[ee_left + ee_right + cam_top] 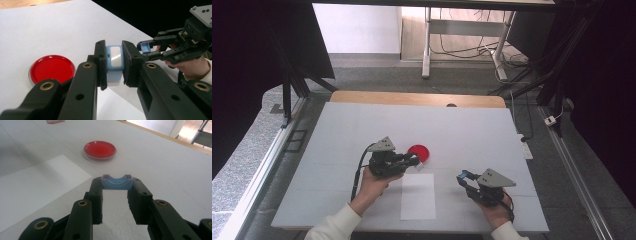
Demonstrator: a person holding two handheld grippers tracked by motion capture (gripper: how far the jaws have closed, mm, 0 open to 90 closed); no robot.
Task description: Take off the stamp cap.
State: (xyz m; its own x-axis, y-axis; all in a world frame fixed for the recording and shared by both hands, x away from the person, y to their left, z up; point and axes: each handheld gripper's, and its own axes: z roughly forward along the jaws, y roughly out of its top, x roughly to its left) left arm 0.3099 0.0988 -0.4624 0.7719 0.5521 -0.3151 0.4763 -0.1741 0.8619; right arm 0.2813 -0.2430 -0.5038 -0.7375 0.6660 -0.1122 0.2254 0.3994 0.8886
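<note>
A pale blue plastic block with a white face [114, 63] was clamped in the left hand-held gripper [114, 65] and a small blue plastic cap [116, 182] in the right hand-held gripper [116, 185], both kept above the white worktop [472, 135] near the round red dish [419, 152], seemingly so that the two parts could be handled apart.

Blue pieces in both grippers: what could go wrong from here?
The right gripper pinches its small blue cap only at the fingertips, so it could pop out. The left gripper holds the blue-and-white block just above the red dish; a drop or low swing might knock it.
</note>
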